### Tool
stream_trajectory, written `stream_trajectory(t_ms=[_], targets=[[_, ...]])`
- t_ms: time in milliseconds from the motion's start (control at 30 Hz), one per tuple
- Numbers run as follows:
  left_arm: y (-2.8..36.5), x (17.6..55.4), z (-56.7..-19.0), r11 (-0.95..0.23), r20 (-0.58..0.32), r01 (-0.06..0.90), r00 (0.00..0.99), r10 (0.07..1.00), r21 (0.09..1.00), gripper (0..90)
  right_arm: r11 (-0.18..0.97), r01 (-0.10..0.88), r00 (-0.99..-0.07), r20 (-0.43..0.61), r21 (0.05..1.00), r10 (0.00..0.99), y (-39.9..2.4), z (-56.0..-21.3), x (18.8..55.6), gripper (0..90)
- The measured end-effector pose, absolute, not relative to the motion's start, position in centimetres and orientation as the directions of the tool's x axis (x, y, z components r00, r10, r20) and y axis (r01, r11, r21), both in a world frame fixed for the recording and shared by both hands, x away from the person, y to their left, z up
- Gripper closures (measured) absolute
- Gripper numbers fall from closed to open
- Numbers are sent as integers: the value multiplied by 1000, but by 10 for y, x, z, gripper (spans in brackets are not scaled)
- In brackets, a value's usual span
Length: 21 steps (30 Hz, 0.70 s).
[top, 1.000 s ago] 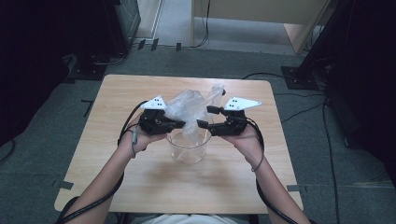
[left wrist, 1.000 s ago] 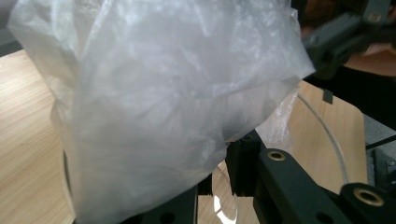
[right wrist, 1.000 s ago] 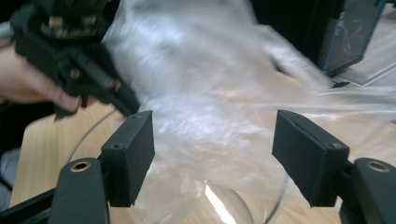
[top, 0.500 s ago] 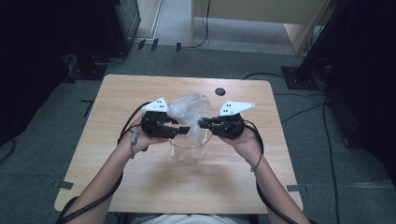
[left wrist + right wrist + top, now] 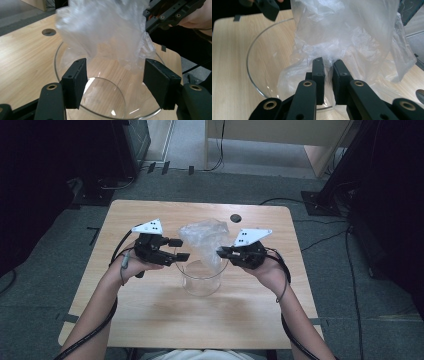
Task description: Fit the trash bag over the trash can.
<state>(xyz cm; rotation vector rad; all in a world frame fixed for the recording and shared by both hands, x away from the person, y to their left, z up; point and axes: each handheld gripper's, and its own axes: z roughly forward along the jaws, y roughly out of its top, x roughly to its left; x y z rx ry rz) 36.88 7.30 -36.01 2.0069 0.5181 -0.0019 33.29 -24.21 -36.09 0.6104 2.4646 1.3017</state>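
A crumpled clear plastic bag [image 5: 202, 237] hangs over a clear glass bowl [image 5: 201, 280] in the middle of the wooden table [image 5: 150, 320], its lower end dipping into the bowl. My right gripper [image 5: 220, 252] is shut on the bag's right side; in the right gripper view its jaws [image 5: 328, 75] pinch a fold of the bag [image 5: 347, 32] above the bowl's rim [image 5: 252, 50]. My left gripper [image 5: 184, 249] stands just left of the bag, open. Its jaws [image 5: 117, 83] have just been opening, with the bag [image 5: 105, 30] hanging beyond them, untouched.
A round cable hole [image 5: 235, 217] lies in the tabletop behind the bag. Dark equipment stands and cables sit on the floor around the table. Bare wood lies in front of the bowl, between the person's forearms.
My left gripper let go of the bag, opened and drew back to the left. My right gripper closed on the bag's right side. The bag now hangs from the right gripper alone.
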Motion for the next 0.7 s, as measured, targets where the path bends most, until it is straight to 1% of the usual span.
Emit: stream_trajectory(t_ms=[67, 100, 133, 167, 300, 400, 500, 700], targets=[[77, 370, -360, -378, -220, 362, 903, 368, 852, 363, 512, 235, -872, -54, 826, 486, -243, -361, 332, 815], [79, 371, -359, -366, -223, 365, 900, 375, 856, 366, 516, 232, -873, -57, 825, 484, -242, -361, 332, 792], [80, 372, -359, -360, -226, 367, 898, 379, 858, 364, 517, 240, -874, -49, 822, 483, -242, -361, 332, 742], [81, 373, -359, -354, -227, 369, 896, 382, 859, 364, 516, 241, -874, -47, 822, 483, -241, -361, 332, 671], [81, 373, -360, -363, -217, 366, 895, 390, 857, 355, 486, 257, -871, -18, 835, 491, -241, -360, 334, 532], [80, 373, -360, -366, -207, 362, 893, 399, 857, 349, 449, 242, -876, -6, 860, 483, -244, -356, 333, 455], [83, 374, -359, -360, -206, 361, 892, 403, 860, 349, 421, 244, -870, 6, 874, 492, -249, -353, 334, 439], [90, 375, -358, -351, -214, 370, 887, 410, 860, 346, 379, 262, -850, 27, 887, 526, -263, -354, 338, 444]])
